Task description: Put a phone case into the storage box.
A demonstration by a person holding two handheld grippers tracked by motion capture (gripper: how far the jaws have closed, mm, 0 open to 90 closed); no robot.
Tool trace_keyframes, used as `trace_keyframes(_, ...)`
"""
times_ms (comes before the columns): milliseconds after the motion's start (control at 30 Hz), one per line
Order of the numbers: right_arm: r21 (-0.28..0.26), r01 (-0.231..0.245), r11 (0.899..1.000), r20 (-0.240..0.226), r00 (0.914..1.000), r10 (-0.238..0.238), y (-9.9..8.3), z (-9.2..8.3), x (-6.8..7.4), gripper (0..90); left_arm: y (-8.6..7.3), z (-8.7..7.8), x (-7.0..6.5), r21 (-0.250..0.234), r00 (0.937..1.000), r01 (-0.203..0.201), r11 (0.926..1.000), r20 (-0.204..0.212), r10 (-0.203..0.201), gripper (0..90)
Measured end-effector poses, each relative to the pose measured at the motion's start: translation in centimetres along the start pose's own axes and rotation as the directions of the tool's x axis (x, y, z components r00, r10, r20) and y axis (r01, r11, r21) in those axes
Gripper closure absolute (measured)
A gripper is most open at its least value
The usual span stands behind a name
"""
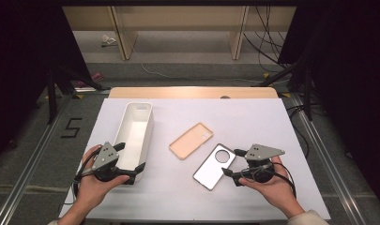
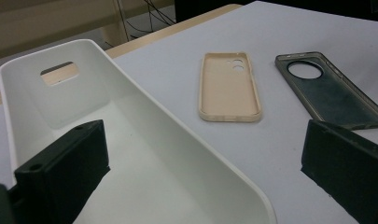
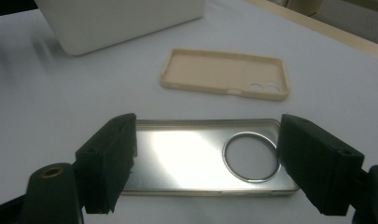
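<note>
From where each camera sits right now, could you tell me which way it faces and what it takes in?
High view: above the person's side, facing forward and down on the table; both hands and forearms enter below.
Left gripper view: rides the left gripper, facing the white bin; open jaws show.
Right gripper view: rides the right gripper, jaws straddling the dark phone case.
All share the beige phone case.

A long white bin (image 1: 133, 136) stands empty at the desk's left, a handle slot in its far end. Right of it a beige case (image 1: 191, 140) lies hollow side up. Nearer right lies a grey case (image 1: 215, 166), glossy, with a round camera hole.
</note>
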State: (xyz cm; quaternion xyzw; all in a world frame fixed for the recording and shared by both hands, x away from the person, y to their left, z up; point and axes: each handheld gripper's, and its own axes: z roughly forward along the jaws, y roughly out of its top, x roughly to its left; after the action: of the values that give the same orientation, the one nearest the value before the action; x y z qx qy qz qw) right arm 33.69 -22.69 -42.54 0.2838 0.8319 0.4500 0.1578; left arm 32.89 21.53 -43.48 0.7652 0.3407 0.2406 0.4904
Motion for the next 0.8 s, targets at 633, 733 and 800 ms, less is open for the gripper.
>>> trace_keyframes(633,0.073,0.031,0.997,-0.082,0.9963,-0.025,0.8,1.5,0.6,88.4,0.0,0.1,-0.1,0.001,1.0,-0.002,1.0,0.01,0.002,0.4)
trace_keyframes(733,0.13,0.031,0.991,-0.092,0.9956,-0.019,1.0,2.6,0.9,90.0,0.0,0.1,-0.1,0.0,0.9999,-0.001,1.0,0.011,0.001,0.5)
trace_keyframes(800,0.184,0.023,0.983,-0.104,0.9946,-0.003,1.1,3.4,1.2,90.0,0.0,0.1,-0.1,0.0,0.9999,0.002,1.0,0.012,-0.002,0.6)
